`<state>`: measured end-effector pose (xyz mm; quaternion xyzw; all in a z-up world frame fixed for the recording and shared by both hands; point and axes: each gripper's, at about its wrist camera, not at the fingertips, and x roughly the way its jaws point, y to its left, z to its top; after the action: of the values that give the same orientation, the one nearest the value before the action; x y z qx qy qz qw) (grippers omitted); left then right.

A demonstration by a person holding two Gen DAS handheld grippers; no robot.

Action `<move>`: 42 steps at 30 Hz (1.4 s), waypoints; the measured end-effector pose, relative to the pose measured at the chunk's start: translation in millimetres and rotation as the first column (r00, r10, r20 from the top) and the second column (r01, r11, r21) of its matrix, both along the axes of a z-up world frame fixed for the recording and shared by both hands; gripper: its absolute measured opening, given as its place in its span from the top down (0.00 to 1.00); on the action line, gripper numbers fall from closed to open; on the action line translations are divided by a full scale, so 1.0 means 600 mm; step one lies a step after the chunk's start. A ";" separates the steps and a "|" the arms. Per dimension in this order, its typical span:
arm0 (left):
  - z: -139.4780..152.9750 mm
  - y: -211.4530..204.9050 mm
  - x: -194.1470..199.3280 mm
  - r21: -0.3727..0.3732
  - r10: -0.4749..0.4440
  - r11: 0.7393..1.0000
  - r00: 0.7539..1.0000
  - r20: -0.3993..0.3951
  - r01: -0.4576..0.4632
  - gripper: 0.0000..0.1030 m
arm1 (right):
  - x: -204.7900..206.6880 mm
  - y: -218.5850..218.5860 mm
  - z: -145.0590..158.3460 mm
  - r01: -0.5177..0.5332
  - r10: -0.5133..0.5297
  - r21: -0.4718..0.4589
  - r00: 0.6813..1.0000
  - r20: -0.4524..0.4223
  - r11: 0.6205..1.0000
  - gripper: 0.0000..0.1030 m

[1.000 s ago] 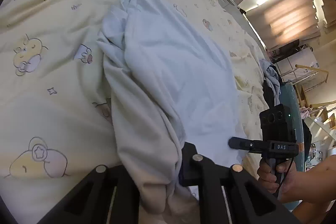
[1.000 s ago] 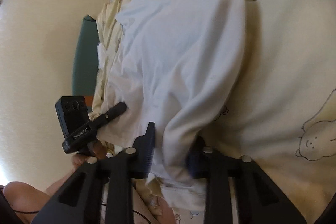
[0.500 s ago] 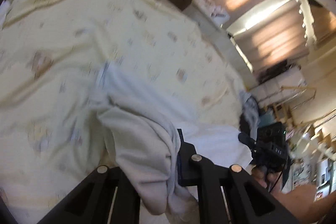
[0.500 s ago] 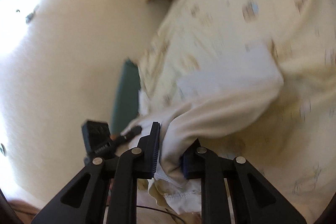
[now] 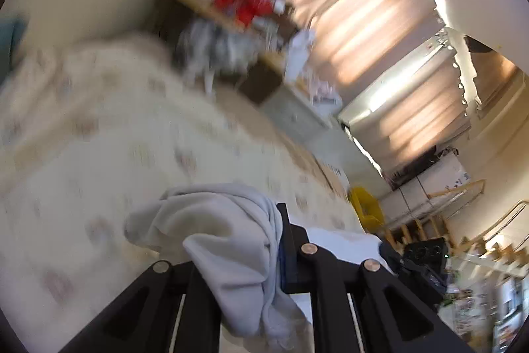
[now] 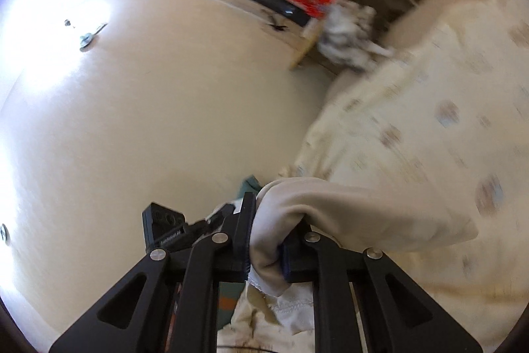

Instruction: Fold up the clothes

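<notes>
The pale garment (image 5: pixel 228 240) is bunched up and lifted above the bed (image 5: pixel 109 154), pinched at two places — one by each gripper. In the left wrist view the left gripper (image 5: pixel 251 257) has its fingers clamped on a thick grey-white fold, which spills over the left finger and hangs down between the two; more of the cloth stretches away to the right, toward the other gripper, seen as a dark block near the frame's right edge. In the right wrist view the right gripper (image 6: pixel 264 240) has its fingers closed on a cream-lit roll of the same garment (image 6: pixel 330 214), whose stitched hem droops below the pads while the rest runs off to the right over the bed (image 6: pixel 429 108). The left gripper's black camera housing shows just left of that grip. The bed, covered in a yellowish cartoon-print sheet, lies beneath the garment in both views, heavily blurred. Beyond the bed's far end stands a wooden shelf (image 5: pixel 211 12) with something red (image 5: pixel 244 0) on it, and lit curtains (image 5: pixel 380 32) hang further right of it.
</notes>
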<state>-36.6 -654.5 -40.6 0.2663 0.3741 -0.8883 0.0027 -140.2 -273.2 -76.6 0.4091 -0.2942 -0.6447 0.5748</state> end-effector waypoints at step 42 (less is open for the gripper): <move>-0.394 0.089 0.214 -0.183 -0.042 0.965 0.798 0.601 0.189 0.94 | 0.374 -0.233 -0.335 -0.265 0.571 0.758 0.803 -0.168 0.596 0.89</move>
<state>92.1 -601.4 -277.2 0.5502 0.2304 -0.7968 0.0960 84.2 -412.7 -277.8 0.5151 0.2028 -0.6172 0.5591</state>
